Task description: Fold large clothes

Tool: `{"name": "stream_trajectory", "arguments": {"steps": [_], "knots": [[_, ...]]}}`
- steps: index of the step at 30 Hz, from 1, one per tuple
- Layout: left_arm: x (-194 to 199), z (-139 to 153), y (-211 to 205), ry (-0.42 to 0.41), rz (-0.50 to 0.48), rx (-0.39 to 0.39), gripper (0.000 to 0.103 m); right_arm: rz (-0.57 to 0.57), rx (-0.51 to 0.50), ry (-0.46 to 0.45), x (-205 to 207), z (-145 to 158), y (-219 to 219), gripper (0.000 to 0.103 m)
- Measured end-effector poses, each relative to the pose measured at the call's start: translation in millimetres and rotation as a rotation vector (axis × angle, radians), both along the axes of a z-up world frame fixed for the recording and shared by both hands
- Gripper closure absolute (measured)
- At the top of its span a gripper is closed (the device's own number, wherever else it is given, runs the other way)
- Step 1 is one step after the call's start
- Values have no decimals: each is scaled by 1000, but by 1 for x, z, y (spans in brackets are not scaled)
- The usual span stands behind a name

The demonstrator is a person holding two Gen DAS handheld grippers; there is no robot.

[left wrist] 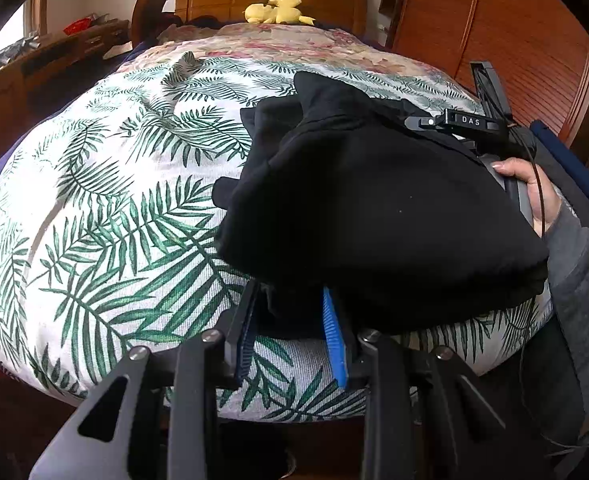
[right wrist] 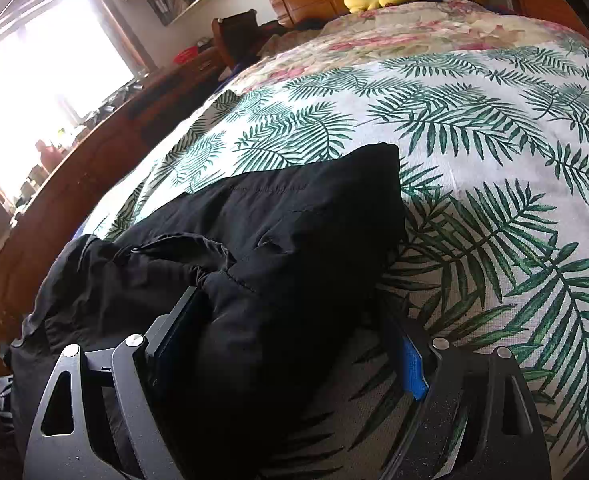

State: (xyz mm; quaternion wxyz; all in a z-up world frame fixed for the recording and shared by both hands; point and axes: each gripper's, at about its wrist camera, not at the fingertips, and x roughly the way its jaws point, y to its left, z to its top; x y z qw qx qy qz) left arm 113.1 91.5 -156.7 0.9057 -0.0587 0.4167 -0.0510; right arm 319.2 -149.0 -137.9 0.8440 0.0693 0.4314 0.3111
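Note:
A black garment (left wrist: 374, 208) lies bundled in thick folds on the fern-print bed cover (left wrist: 114, 200), near the bed's front edge. My left gripper (left wrist: 290, 292) sits at the bundle's near edge, and its blue pads hold a narrow fold of black cloth. In the right wrist view the same garment (right wrist: 294, 220) runs between the wide jaws of my right gripper (right wrist: 294, 324). The cloth lies against the left finger, and bare cover shows beside the right blue pad (right wrist: 414, 368). A person's hand (left wrist: 530, 188) in a grey sleeve holds that gripper behind the bundle.
A yellow plush toy (left wrist: 278, 10) rests by the wooden headboard, beyond a floral quilt (left wrist: 294, 46). A wooden wardrobe (left wrist: 514, 40) stands close on the right. A cluttered wooden desk (right wrist: 94, 152) runs along the left under a bright window (right wrist: 46, 60).

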Motion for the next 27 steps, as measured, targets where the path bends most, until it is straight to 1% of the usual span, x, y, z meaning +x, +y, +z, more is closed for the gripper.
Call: {"name": "stream_trajectory", "arguments": {"steps": [4,6,7,8,9,10,12,13,15,19,22,27], "knots": [[-3,-1,0,-16,0,-1,74,4,14,14,2,-2,-1,17],[-5,0,-1,-20,-7,0,81,9,33,33,5,-3,-2,17],[-5,1,-1,-24,-6,3,89,10,38,38,6,-3,-2,17],[-6,4,-2,-32,-3,9,96,17,44,40,6,-2,-2,23],[-7,8,-3,-41,-2,11,98,29,55,41,6,-1,-2,33],[-8,11,-3,-48,0,13,99,44,65,38,5,1,-1,39],[-10,19,-5,-77,13,25,100,60,63,9,0,8,1,56],[-12,24,-5,-93,25,27,101,63,60,-14,-3,12,2,59],[-13,31,-3,-118,46,24,101,65,66,-56,-9,21,1,70],[-18,44,5,-176,93,41,101,68,69,-127,-24,38,1,76],[-22,53,15,-209,98,32,101,71,63,-166,-35,47,6,78],[-30,60,33,-247,90,41,101,78,37,-215,-52,57,21,79]]}}
